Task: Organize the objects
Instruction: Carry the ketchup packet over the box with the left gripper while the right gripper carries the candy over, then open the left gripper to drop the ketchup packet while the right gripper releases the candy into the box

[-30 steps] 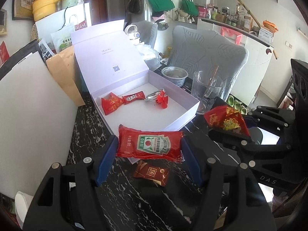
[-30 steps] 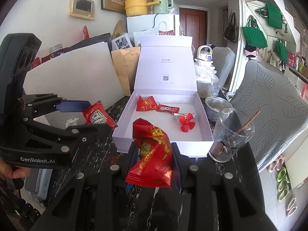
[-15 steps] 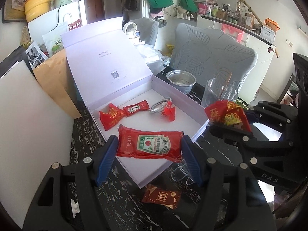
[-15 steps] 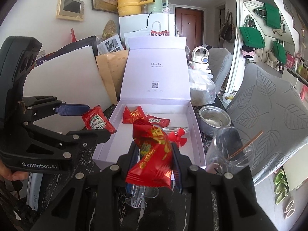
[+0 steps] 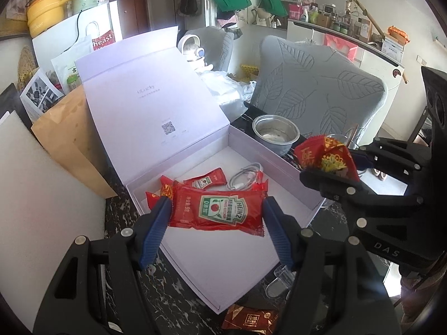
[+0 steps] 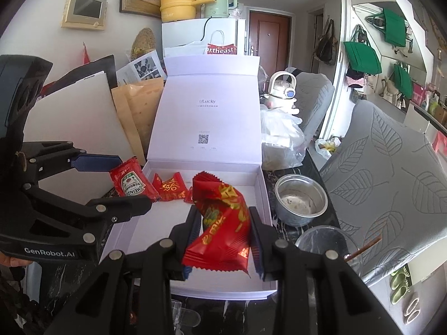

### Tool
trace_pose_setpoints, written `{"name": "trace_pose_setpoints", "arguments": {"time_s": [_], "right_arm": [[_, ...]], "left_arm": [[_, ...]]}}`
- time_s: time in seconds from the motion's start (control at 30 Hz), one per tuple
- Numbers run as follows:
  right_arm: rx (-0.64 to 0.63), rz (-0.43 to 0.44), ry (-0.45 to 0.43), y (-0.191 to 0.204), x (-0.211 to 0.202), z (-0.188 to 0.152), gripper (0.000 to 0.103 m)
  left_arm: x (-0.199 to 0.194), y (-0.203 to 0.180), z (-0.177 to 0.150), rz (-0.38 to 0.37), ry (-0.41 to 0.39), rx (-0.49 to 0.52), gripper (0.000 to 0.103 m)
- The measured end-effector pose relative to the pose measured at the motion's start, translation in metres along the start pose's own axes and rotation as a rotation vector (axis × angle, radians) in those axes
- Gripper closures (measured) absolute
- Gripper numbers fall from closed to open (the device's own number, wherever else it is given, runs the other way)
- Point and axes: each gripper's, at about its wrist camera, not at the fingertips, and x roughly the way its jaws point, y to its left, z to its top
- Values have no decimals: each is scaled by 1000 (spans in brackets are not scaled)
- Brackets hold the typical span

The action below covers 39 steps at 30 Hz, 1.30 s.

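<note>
A Heinz ketchup sachet (image 5: 220, 209) is being pinched across its short ends by the left gripper (image 5: 218, 217), and it is being held flat above the near part of the open white box (image 5: 290, 167). A red snack packet (image 6: 223, 223) is being clamped between the fingers of the right gripper (image 6: 225, 234), which is being held over the box's right side; in the left wrist view the same packet (image 5: 327, 159) is being carried just above the right wall. Inside the box a small red candy packet (image 6: 170, 187), a smaller ketchup sachet (image 5: 206, 180) and a coiled white cable (image 5: 245, 178) are lying toward the far wall, below the raised lid (image 5: 151, 103).

Both held items are judged to be light, soft and slippery: film pouches that are likely to buckle under pressure. The ketchup sachet is best taken by its sealed edges, since squeezing the filled middle could burst it. The snack packet is being gripped round its crumpled body, which seems secure enough, though its contents may be crushed by a hard squeeze.

A chocolate wrapper (image 5: 248, 321) is lying on the dark marble worktop (image 5: 173, 307) at its near edge, just in front of the box, and appears still to be collected. A steel bowl (image 6: 300, 199) and a clear glass (image 6: 327, 243) are standing beside the box on its right.
</note>
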Motion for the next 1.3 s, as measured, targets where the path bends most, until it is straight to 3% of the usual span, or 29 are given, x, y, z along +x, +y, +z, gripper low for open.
{"name": "trace_pose_setpoints", "arguments": {"time_s": [0.83, 1.3], "right_arm": [[18, -65, 25, -9, 64, 24, 70], [82, -31, 90, -21, 101, 27, 70]], "left_arm": [[78, 42, 23, 122, 62, -105, 37], [116, 63, 29, 213, 103, -190, 37]]}}
